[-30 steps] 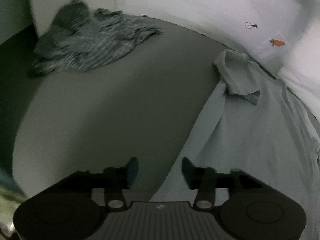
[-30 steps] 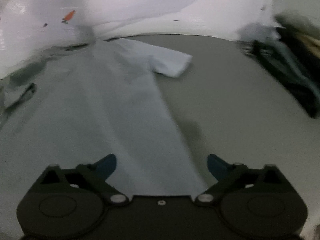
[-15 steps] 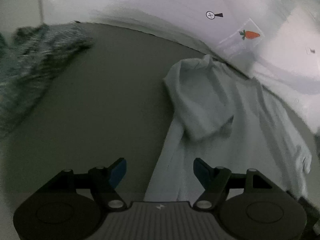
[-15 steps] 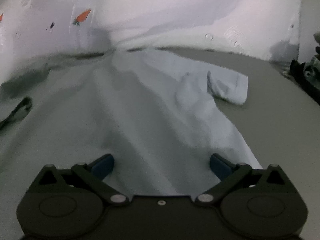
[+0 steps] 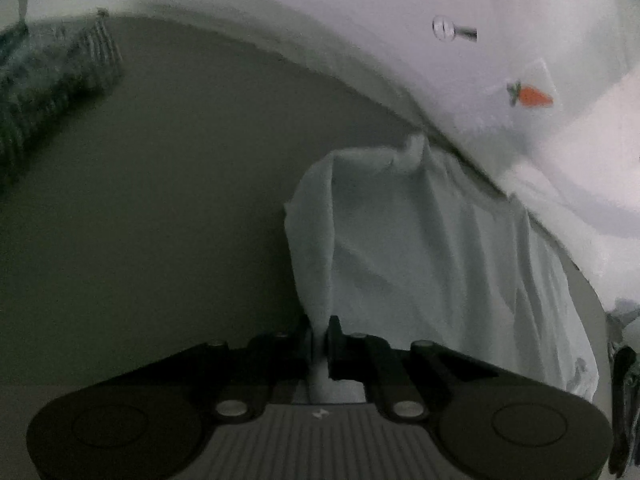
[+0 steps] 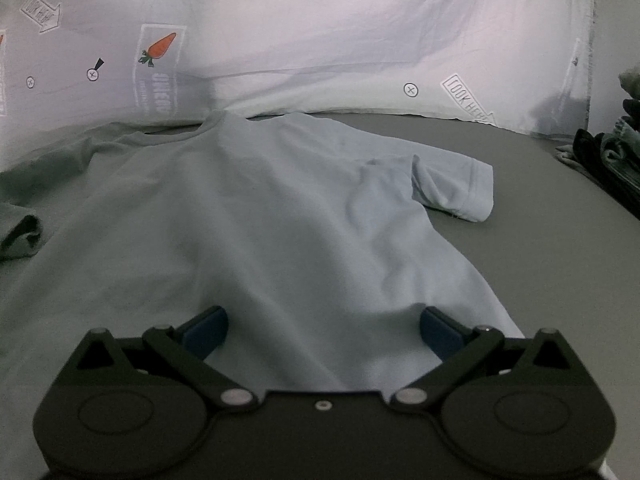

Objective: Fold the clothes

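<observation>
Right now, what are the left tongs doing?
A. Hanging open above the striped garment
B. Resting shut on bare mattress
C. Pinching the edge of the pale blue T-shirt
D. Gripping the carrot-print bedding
C: in the left wrist view the left tongs are shut with a fold of the pale blue T-shirt caught between the pads.

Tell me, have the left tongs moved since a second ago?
Yes. The left tongs moved toward the carrot-print pillow, away from the striped garment, and now pinch the pale T-shirt.
</observation>
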{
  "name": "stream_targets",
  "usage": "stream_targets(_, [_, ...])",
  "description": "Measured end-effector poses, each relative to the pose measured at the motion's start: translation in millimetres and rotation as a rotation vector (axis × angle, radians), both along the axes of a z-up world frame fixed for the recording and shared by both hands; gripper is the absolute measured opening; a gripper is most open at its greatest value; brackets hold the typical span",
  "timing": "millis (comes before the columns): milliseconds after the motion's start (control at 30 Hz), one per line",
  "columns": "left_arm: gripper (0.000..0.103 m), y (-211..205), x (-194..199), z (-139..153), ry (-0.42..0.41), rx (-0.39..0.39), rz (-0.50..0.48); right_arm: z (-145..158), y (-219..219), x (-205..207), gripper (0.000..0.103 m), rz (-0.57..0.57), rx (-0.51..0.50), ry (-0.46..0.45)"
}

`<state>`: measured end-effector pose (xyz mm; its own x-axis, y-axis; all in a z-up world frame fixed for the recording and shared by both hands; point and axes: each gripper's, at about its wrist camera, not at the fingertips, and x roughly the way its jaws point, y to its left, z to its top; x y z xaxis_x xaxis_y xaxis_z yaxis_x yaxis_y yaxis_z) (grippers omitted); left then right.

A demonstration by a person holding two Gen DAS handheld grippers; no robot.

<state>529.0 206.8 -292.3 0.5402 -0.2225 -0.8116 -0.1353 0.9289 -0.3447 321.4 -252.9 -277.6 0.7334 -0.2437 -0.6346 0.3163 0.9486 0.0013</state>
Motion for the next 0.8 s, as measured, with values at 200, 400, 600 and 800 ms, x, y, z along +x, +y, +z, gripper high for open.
stream_targets(200, [0.004, 60.7, 33.1, 38.2, -0.112, 0.239, 0.108, -0.3, 0.2, -0.2, 0.103, -0.002, 0.001, -0.001])
stream_targets(400, [0.009, 105.7, 71.0, 26.7, -0.028, 0.448, 0.265, -0.6, 0.3, -0.2, 0.103, -0.004, 0.003, -0.001])
stream_targets(600, [0.045, 82.1, 42.8, 49.0, -0.093, 0.270, 0.226, -0.3, 1.3, 2.7, 0.103, -0.028, 0.011, 0.002])
stream_targets(800, [0.068, -29.9, 2.5, 17.0, -0.010, 0.228, -0.075, 4.4, -3.2, 17.0, 0.103, -0.051, 0.044, 0.061])
